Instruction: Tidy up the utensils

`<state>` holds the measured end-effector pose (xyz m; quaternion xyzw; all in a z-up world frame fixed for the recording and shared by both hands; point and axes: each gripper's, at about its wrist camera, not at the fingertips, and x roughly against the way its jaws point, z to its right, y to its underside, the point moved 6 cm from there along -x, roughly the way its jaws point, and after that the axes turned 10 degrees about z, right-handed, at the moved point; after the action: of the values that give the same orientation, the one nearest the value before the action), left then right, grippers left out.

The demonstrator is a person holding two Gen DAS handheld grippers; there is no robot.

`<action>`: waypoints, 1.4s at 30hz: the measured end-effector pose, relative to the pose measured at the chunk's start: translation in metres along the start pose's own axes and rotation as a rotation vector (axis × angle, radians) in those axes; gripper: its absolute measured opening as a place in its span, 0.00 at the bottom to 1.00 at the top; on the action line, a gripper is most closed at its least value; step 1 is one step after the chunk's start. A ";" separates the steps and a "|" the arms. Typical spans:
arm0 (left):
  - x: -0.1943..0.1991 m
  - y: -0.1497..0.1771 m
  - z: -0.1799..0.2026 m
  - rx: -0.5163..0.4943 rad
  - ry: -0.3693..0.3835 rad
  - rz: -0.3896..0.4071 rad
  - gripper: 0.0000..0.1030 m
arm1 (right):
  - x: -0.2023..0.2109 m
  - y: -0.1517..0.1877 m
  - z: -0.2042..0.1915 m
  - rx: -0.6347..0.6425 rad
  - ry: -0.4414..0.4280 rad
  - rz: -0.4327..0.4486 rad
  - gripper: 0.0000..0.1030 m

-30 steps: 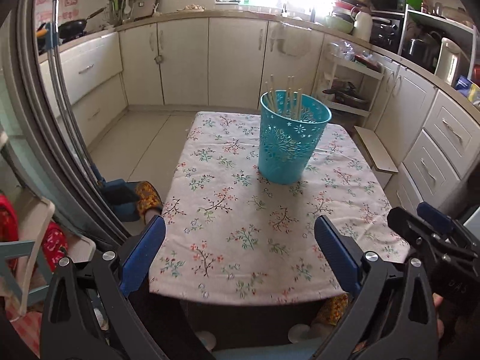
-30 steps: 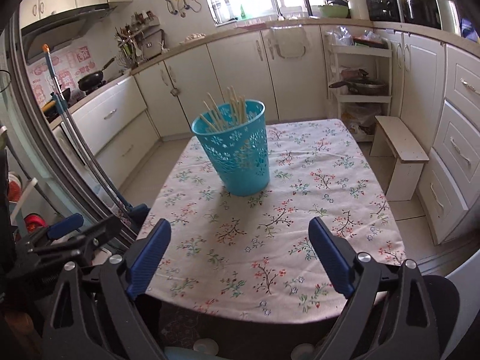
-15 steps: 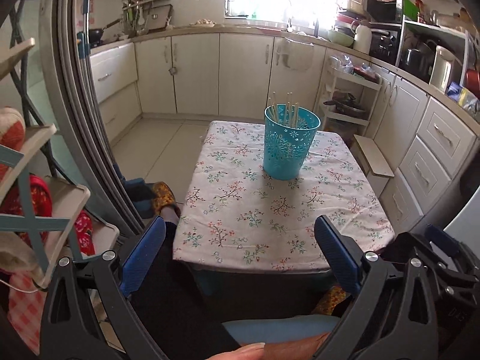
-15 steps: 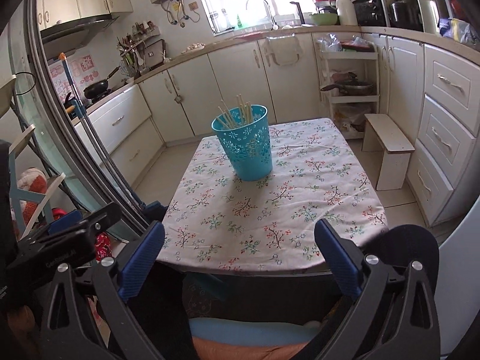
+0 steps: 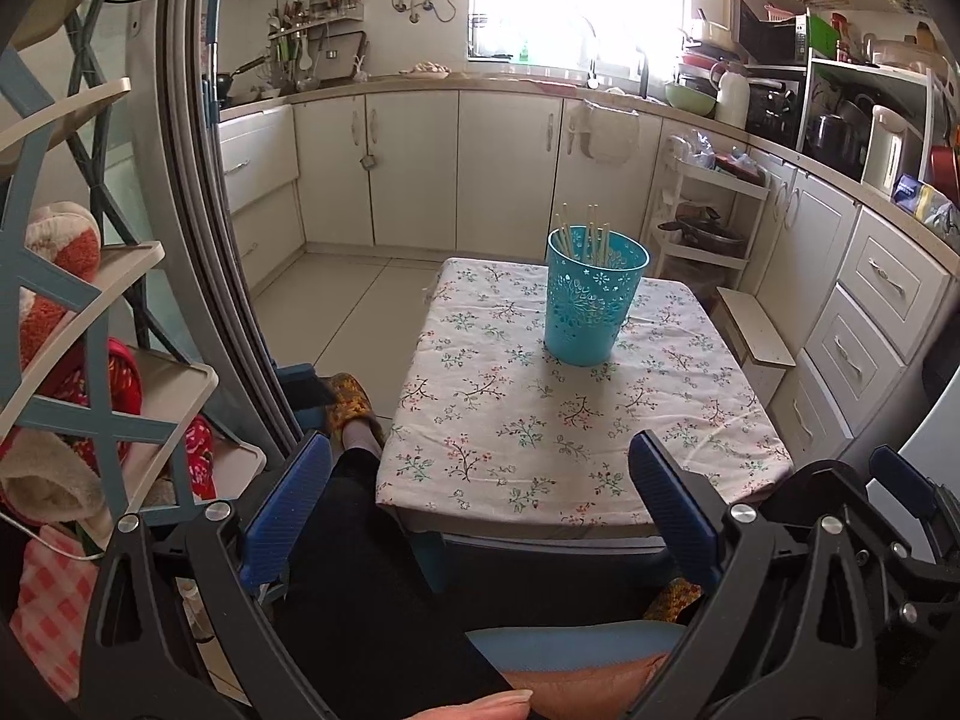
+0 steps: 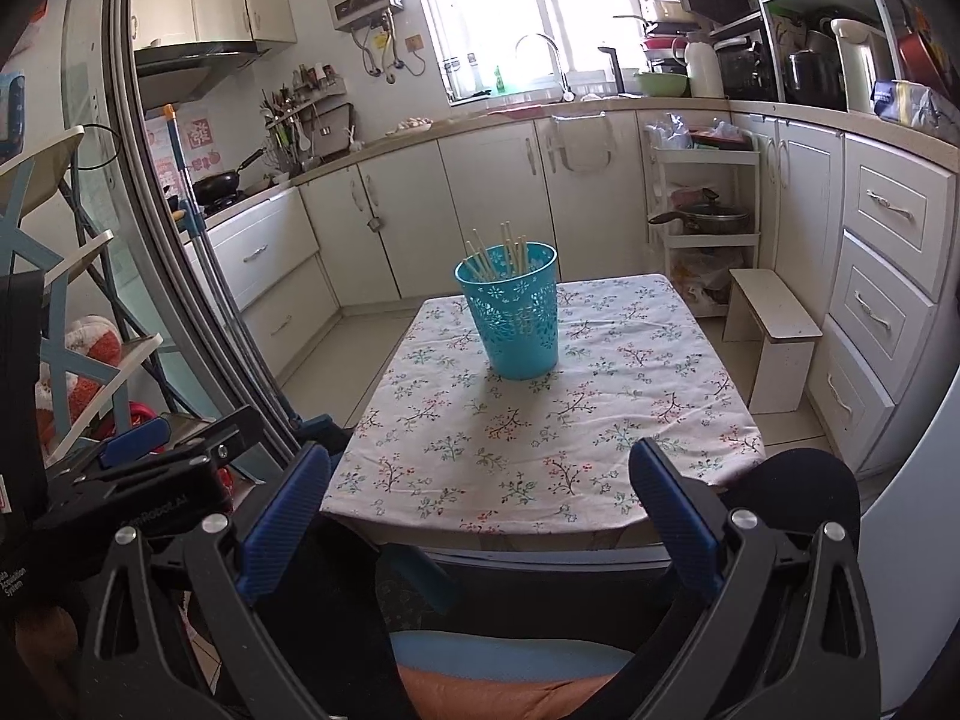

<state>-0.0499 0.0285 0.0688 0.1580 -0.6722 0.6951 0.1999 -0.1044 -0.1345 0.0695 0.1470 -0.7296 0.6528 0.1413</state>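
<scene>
We hold both tongs back from the table, well short of its near edge. Our left gripper (image 5: 480, 492) is released, its blue-padded fingers (image 5: 282, 510) spread wide with nothing between them. Our right gripper (image 6: 480, 492) is likewise released, its blue pads (image 6: 672, 516) far apart and empty.

Ahead of both tongs, past the fingertips, stands the low table under a white floral-print tablecloth (image 5: 516, 420) (image 6: 600, 420). On its far half sits the turquoise perforated plastic basket (image 5: 591, 306) (image 6: 515, 318), upright, well apart from either gripper. A bundle of pale wooden chopsticks (image 5: 585, 234) (image 6: 498, 252) leans inside it, tips poking above the rim.

In the left view the basket lies slightly right of centre; in the right view, roughly centred between the fingers.
</scene>
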 end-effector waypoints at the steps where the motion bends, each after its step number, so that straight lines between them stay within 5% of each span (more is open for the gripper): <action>1: 0.000 0.000 0.000 0.001 -0.001 0.001 0.93 | 0.001 0.000 -0.001 0.004 -0.001 0.003 0.93; 42: -0.001 0.004 -0.006 0.009 -0.010 -0.004 0.93 | -0.001 0.008 -0.004 0.021 0.000 -0.044 0.93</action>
<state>-0.0508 0.0342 0.0651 0.1637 -0.6698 0.6969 0.1973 -0.1068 -0.1294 0.0627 0.1643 -0.7194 0.6571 0.1540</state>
